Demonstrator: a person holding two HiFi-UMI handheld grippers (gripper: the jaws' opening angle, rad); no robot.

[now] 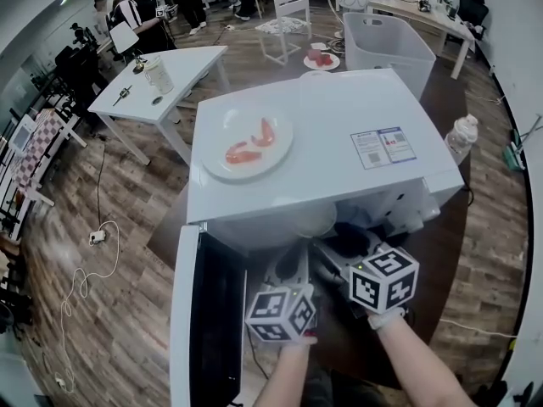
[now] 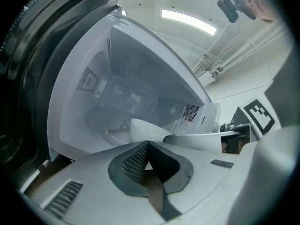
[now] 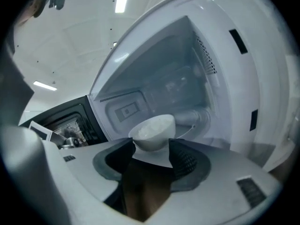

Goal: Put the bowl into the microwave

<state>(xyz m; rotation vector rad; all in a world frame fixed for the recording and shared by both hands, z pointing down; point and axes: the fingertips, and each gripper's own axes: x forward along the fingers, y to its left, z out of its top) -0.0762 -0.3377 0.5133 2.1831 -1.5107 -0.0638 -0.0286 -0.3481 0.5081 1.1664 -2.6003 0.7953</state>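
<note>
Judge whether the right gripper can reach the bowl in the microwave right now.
Probably yes. The door is open, the right gripper's jaws are apart, and the bowl sits just ahead of them with nothing in between.

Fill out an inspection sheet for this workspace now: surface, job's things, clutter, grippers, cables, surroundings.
surface: dark tabletop under the microwave, mostly hidden.
job's things: microwave with its door swung open; white bowl upright inside the cavity.
clutter: plate of red food on the microwave's top; plastic bottle to its right.
grippers: right gripper jaws apart at the bowl, with a gap on one side; left gripper jaws together, empty.
cables: white cable loose on the wood floor.
surroundings: white table, bin, chair, people beyond.
</note>
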